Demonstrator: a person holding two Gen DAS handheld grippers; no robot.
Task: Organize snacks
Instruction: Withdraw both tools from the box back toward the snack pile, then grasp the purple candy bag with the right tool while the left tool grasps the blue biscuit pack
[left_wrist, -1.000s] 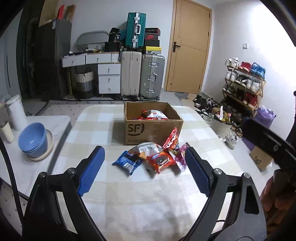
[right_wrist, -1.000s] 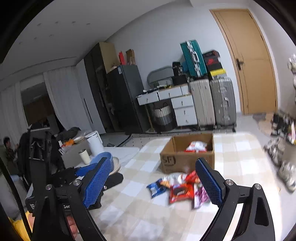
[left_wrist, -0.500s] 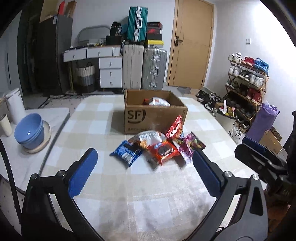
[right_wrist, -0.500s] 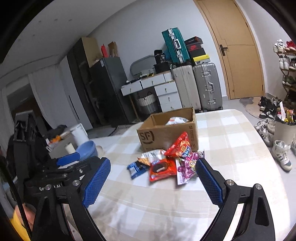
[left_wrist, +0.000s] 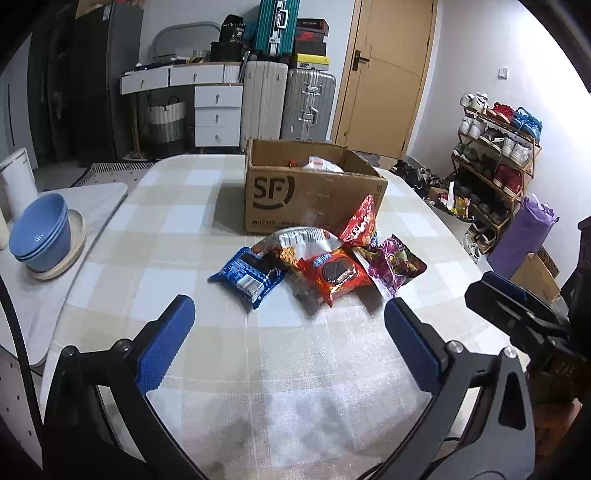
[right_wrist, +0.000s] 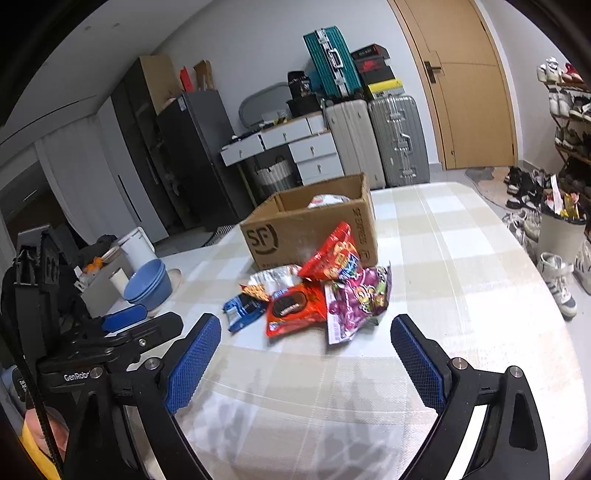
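Observation:
A pile of snack packets lies on the checked tablecloth in front of an open cardboard box (left_wrist: 314, 192) marked SF: a blue packet (left_wrist: 247, 277), a silver packet (left_wrist: 299, 240), a red cookie packet (left_wrist: 334, 275), a purple packet (left_wrist: 395, 266) and a red-orange packet (left_wrist: 360, 223) leaning on the box. The box (right_wrist: 310, 229) holds a white packet (right_wrist: 328, 201). My left gripper (left_wrist: 288, 343) is open and empty, short of the pile. My right gripper (right_wrist: 306, 354) is open and empty, just short of the red cookie packet (right_wrist: 295, 308) and purple packet (right_wrist: 358, 301).
Stacked blue bowls (left_wrist: 42, 232) sit on a plate on a side counter at left, beside a white container (left_wrist: 18, 177). Suitcases, drawers and a door stand behind the table. A shoe rack (left_wrist: 498, 147) stands on the right. The left gripper's body shows in the right wrist view (right_wrist: 110, 336).
Both grippers have moved forward and lower toward the snack pile, which now looks larger and nearer. The right view has tilted down to the table. Both stay open.

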